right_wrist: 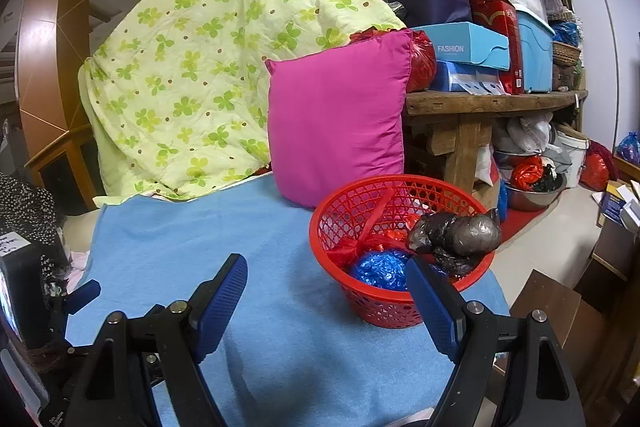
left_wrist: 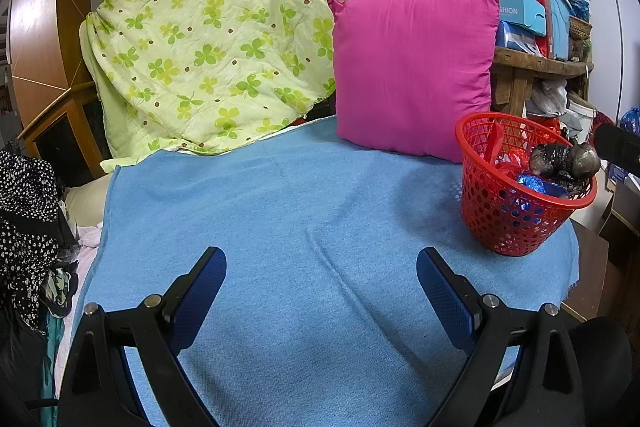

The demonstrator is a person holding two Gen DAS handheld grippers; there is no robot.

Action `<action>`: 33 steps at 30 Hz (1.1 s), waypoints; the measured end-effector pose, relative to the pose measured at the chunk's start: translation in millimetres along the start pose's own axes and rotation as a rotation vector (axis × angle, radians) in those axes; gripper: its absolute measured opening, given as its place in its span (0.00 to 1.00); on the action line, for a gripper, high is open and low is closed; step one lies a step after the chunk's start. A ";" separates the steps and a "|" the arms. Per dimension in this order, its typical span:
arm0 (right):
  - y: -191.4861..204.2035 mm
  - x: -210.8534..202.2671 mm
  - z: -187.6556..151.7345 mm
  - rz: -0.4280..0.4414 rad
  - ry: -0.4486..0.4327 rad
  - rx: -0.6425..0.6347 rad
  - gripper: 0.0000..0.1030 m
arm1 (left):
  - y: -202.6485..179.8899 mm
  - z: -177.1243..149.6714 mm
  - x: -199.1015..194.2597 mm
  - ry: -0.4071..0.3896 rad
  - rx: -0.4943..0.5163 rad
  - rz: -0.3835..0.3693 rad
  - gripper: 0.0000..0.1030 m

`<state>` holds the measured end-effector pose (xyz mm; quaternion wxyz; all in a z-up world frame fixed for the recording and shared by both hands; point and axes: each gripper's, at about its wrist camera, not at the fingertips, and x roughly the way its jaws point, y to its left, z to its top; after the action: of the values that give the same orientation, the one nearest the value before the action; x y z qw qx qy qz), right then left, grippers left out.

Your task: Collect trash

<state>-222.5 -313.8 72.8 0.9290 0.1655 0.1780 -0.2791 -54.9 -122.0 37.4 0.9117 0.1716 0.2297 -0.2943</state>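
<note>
At the right edge of the blue cloth [right_wrist: 280, 307] stands the red basket [right_wrist: 384, 307], holding the collected trash: a blue foil ball [right_wrist: 380, 269], red wrappers [right_wrist: 356, 245] and a black bundle [right_wrist: 456, 233]. The bundle sits highest, resting across the far-right rim and partly overhanging it.

Risks, as judged. The black bundle appears poorly seated; a knock to the basket, or a further item dropped on top, could tip it over the rim toward the floor at right. The basket itself stands close to the cloth's right edge, so a sideways push from a claw could slide it off. The cloth lies loose, and dragging a finger across it could shift the basket with it.

Position relative to the claws. The right claw [right_wrist: 326, 291] is spread wide and holds nothing; its right finger overlaps the basket's near rim in view, and whether it touches cannot be told. The trash lies just beyond and to the right of that claw. The left claw [left_wrist: 322, 279] is likewise spread and empty, over bare cloth, with the basket [left_wrist: 516, 207] far right of it and well apart.

No loose trash shows on the cloth. A pink pillow [right_wrist: 340, 123] stands just behind the basket, with a green quilt [right_wrist: 192, 67] to its left.
</note>
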 end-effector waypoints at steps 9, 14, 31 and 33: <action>-3.1 -0.9 -1.0 -0.009 -0.003 0.006 0.82 | -2.1 -0.5 -1.0 0.000 0.006 -0.001 0.93; -2.9 -2.7 0.6 -0.012 -0.008 0.012 0.82 | -2.5 -1.6 -1.5 0.001 0.008 0.000 0.93; 6.4 -12.4 4.8 -0.029 -0.021 0.005 0.82 | 5.3 -1.1 -7.3 -0.014 -0.010 0.004 0.93; 6.5 -12.2 4.9 -0.031 -0.021 0.002 0.82 | 5.2 -1.0 -7.4 -0.015 -0.010 0.006 0.93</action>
<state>-227.2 -305.1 83.6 0.9263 0.1608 0.1703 -0.2952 -57.4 -114.2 41.3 0.9150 0.1656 0.2238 -0.2919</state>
